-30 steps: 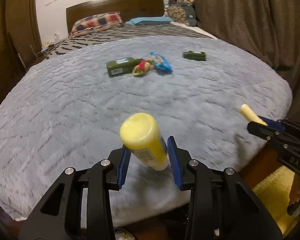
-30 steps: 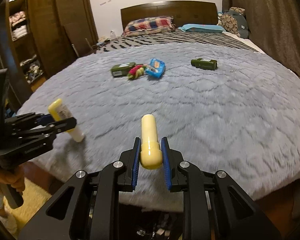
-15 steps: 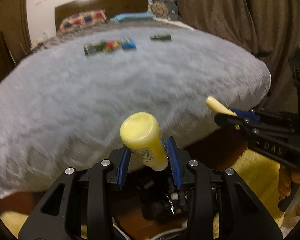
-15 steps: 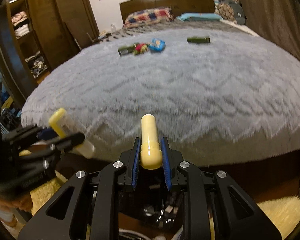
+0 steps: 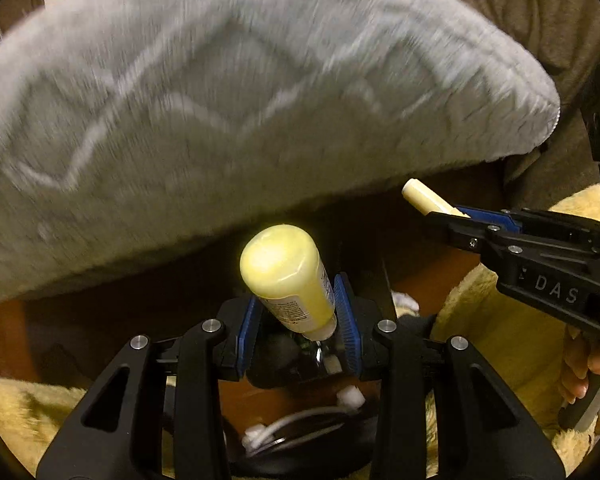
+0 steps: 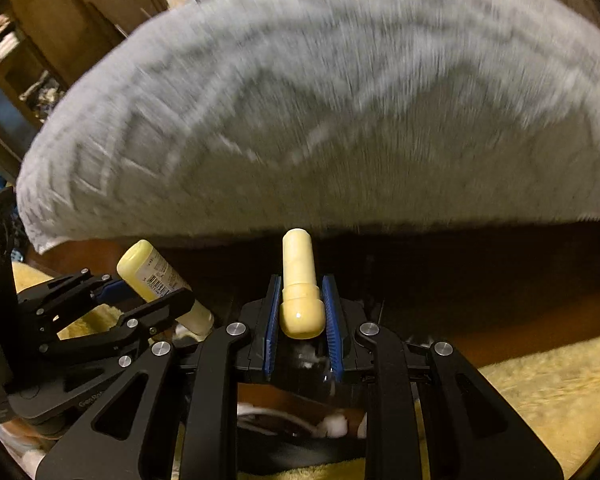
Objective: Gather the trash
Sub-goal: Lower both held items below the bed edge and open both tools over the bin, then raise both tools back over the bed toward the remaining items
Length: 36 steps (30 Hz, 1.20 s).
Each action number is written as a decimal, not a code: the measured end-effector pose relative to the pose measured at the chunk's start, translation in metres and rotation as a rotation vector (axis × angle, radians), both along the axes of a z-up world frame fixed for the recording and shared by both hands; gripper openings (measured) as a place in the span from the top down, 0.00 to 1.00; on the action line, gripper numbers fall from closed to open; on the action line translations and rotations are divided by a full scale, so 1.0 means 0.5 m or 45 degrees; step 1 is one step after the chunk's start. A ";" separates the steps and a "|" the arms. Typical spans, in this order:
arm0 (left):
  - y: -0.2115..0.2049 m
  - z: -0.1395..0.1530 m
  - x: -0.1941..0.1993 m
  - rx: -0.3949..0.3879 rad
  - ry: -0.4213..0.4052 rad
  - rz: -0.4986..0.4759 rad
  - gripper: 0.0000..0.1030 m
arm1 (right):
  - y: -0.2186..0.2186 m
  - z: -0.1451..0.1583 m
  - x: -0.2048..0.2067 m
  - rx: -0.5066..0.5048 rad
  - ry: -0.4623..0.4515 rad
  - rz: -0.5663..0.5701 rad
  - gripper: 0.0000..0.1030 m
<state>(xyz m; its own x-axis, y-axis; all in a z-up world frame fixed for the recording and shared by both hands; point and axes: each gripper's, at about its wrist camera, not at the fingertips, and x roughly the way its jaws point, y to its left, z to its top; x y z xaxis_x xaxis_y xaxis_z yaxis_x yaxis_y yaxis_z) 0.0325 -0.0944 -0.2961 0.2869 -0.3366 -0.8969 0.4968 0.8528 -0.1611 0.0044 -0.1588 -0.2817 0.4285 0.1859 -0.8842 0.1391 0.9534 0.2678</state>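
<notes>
My left gripper (image 5: 298, 312) is shut on a yellow plastic bottle (image 5: 286, 272), held near its cap end with the base sticking up. My right gripper (image 6: 300, 308) is shut on a slim cream tube (image 6: 298, 276) that stands up between the blue pads. Each view shows the other gripper to its side: the right gripper (image 5: 456, 220) with the tube, the left gripper (image 6: 140, 300) with the bottle (image 6: 152, 272). Both point steeply down over a dark bin (image 5: 300, 462) on the floor, which holds white crumpled wads (image 5: 350, 396).
The grey fluffy blanket (image 5: 260, 100) hangs over the bed's edge just ahead and above. A yellow shaggy rug (image 6: 540, 380) covers the floor around the bin (image 6: 300, 452). Brown curtains (image 5: 540, 20) hang at the right, wooden shelves (image 6: 20, 60) at the left. A hand (image 5: 588, 364) grips the right handle.
Both grippers have sunk from above the bed to below its edge and tipped downward, still holding bottle and tube. The wrappers on the bed have left view; bin and rug have appeared.
</notes>
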 end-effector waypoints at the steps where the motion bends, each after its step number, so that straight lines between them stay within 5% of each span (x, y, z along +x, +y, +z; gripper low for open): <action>1: 0.002 -0.010 0.002 -0.001 0.021 0.004 0.67 | 0.000 -0.017 0.003 0.001 0.031 -0.002 0.79; 18: -0.026 -0.109 0.000 0.057 0.223 -0.044 0.67 | -0.001 -0.128 0.021 0.021 0.231 -0.008 0.78; 20: -0.042 -0.120 -0.005 0.066 0.228 -0.040 0.60 | -0.001 -0.132 0.024 0.024 0.232 -0.027 0.76; 28: -0.033 -0.103 -0.009 0.071 0.172 0.006 0.38 | -0.053 -0.104 0.026 0.042 0.172 -0.101 0.28; 32: -0.021 -0.062 0.002 0.058 0.094 0.020 0.18 | -0.066 -0.062 0.021 0.069 0.091 -0.123 0.14; 36: -0.018 -0.016 0.009 0.042 0.012 0.004 0.12 | -0.063 0.005 0.021 -0.011 -0.012 -0.123 0.07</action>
<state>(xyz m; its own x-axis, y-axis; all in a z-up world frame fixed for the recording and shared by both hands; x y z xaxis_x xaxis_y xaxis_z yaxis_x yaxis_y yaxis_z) 0.0368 -0.1035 -0.3042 0.2791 -0.3063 -0.9101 0.4930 0.8590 -0.1379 0.0150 -0.1904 -0.2794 0.4523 0.1351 -0.8815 0.2284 0.9379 0.2610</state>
